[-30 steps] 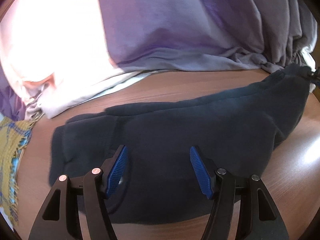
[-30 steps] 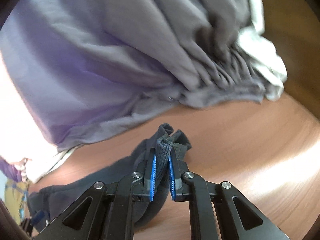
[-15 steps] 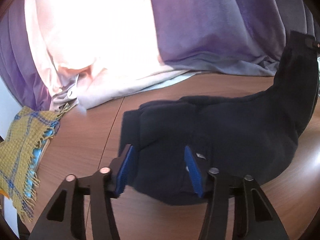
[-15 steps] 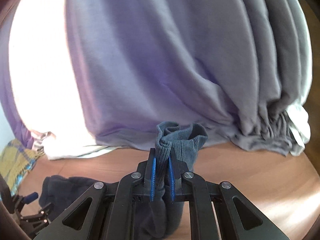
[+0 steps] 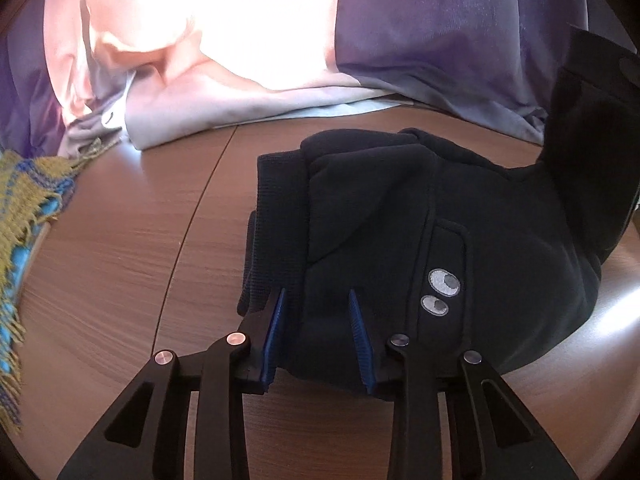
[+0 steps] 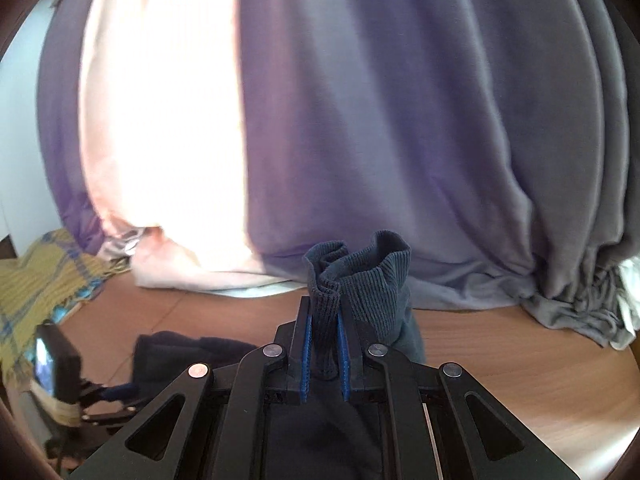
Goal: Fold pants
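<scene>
The right gripper (image 6: 324, 354) is clenched on the ribbed cuffs (image 6: 356, 276) of the dark sweatpants (image 5: 420, 216), holding the leg ends up off the wooden table (image 5: 120, 264); the left gripper (image 5: 318, 336) straddles the waistband end near the table's near edge, its jaws closing with a fold of the cloth between them, the pads (image 5: 272, 336) not yet plainly pressing; the pants lie doubled lengthwise across the middle of the table, in front of the purple curtain (image 6: 400, 120). The step in hand looks like the crosswise fold; next, the cuffs should be carried over onto the waistband while the left end is pinned, edges matched.
</scene>
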Demonstrator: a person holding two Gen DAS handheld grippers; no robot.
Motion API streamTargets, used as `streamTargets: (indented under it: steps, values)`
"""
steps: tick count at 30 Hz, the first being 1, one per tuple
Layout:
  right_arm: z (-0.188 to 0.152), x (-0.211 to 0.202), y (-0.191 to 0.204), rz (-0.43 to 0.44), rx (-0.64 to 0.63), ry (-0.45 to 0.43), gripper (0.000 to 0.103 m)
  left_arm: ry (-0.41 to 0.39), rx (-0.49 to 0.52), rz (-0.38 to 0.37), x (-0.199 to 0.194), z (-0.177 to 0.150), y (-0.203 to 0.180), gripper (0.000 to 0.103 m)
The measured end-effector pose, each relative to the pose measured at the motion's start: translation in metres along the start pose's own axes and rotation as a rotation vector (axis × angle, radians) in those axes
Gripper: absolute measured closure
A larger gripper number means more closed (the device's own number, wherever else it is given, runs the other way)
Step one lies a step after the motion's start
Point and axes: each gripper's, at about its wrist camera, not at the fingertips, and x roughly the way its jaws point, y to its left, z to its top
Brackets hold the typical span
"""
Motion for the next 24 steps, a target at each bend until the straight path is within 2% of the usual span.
streamTargets:
  steps: [11, 17, 21, 24]
  values:
    - [-0.013, 0.014, 0.068, 0.173, -0.063, 0.054, 0.091, -0.027, 0.039, -0.063, 0.0, -0.008, 0.005, 0.071]
    - [-0.042, 0.027, 0.098, 0.237, -0.093, 0.167, 0.091, -0.027, 0.059, -0.129, -0.001, -0.006, 0.014, 0.07]
    - [-0.064, 0.034, 0.107, 0.245, -0.089, 0.239, 0.09, -0.012, 0.063, -0.202, 0.0, -0.003, 0.025, 0.069]
    - [-0.076, 0.04, 0.112, 0.242, -0.065, 0.29, 0.085, 0.004, 0.084, -0.25, 0.0, 0.0, 0.031, 0.066]
